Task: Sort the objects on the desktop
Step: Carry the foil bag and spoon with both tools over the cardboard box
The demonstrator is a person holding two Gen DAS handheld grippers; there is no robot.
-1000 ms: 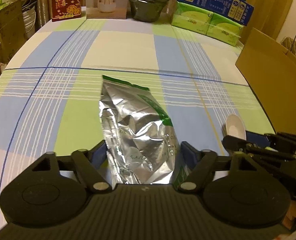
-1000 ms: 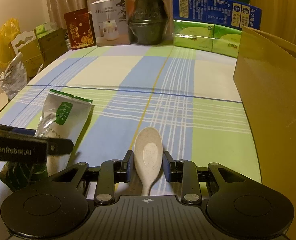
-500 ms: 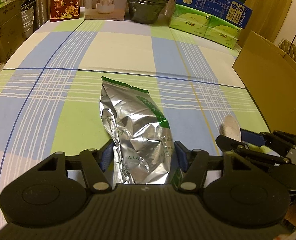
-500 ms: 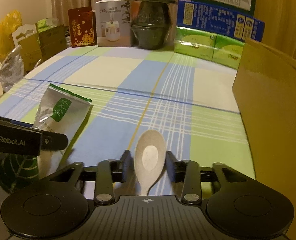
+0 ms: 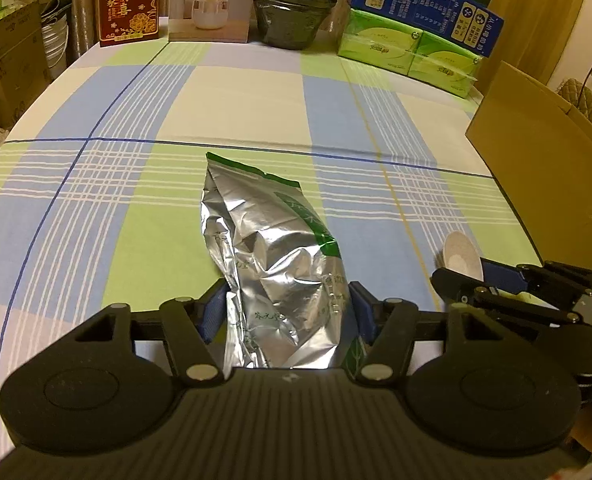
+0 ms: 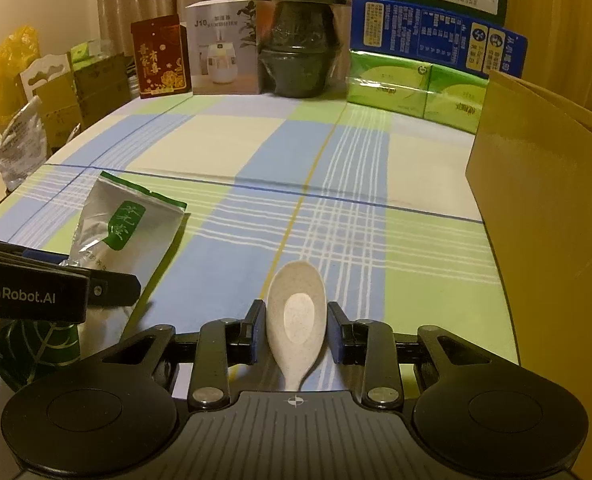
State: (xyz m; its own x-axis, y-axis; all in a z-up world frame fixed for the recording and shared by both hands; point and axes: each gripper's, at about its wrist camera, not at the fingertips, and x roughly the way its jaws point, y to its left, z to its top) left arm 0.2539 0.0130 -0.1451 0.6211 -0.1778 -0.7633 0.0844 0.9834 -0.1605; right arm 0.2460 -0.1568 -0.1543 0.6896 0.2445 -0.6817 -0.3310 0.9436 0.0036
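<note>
A crinkled silver foil bag [image 5: 272, 248] with green print lies lengthwise on the checked tablecloth [image 5: 236, 108]. My left gripper [image 5: 288, 310] is shut on its near end, with both blue pads pressed into the foil. The same bag [image 6: 128, 220] shows at the left of the right wrist view, under the left gripper's black finger. A beige speckled spoon [image 6: 296, 312] sits bowl-forward in my right gripper [image 6: 296, 330], which is shut on the sides of its bowl. From the left wrist view, the spoon [image 5: 461, 254] pokes out beside the bag, to its right.
An open brown cardboard box [image 6: 535, 208] stands along the table's right side. At the far edge are a red box [image 5: 128, 4], a humidifier carton [image 5: 210, 4], a stack of dark bowls [image 5: 292, 20] and green tissue packs [image 5: 407, 52]. Cartons and bags stand off the table to the left.
The left fingers closed in on the foil bag, which now stands narrower between them. The right gripper tightened on the spoon and tipped its bowl up off the cloth.
</note>
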